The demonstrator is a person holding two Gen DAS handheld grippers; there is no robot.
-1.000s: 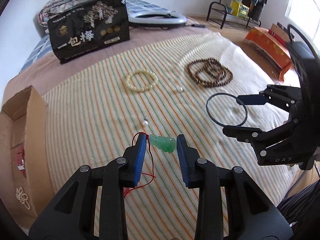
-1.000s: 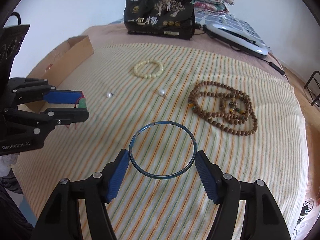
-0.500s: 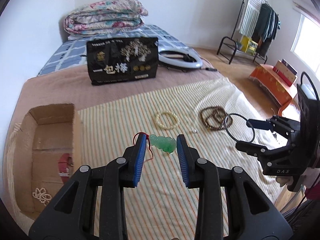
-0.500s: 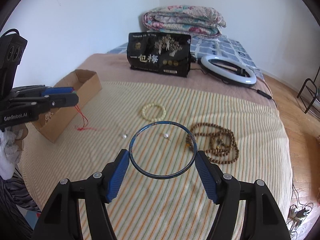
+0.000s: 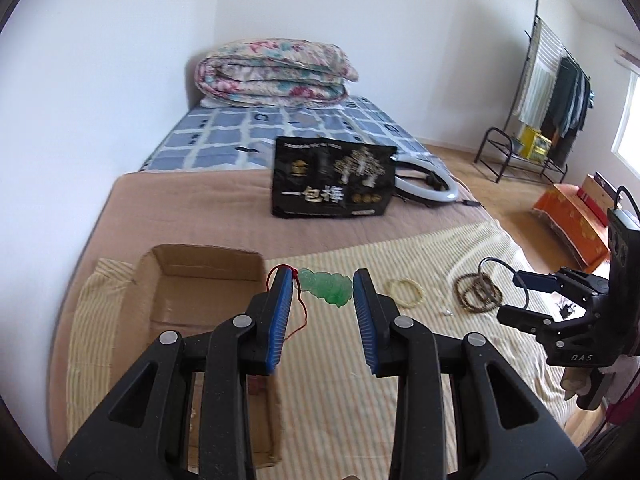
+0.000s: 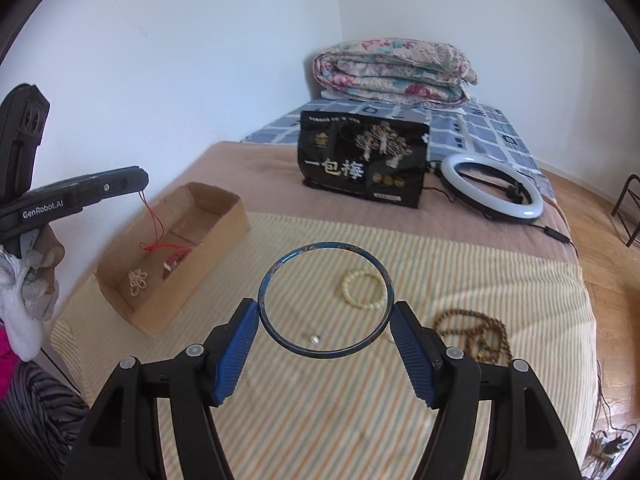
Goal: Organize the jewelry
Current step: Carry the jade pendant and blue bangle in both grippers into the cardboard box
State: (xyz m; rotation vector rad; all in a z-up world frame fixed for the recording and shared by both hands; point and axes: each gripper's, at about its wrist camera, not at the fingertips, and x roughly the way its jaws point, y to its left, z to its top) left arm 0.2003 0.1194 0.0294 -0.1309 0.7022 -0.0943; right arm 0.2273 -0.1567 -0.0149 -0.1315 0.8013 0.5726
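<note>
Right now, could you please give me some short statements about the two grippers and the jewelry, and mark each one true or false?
1. The left gripper holds a green pendant. True.
2. The right gripper is empty. False: it holds a blue bangle.
3. The cardboard box already contains some jewelry. True.
4. The brown bead necklace lies inside the box. False: it lies on the striped cloth.
5. The cream bracelet lies on the cloth. True.

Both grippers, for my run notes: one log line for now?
left gripper: holds green pendant | right gripper: holds blue bangle | cardboard box: open
</note>
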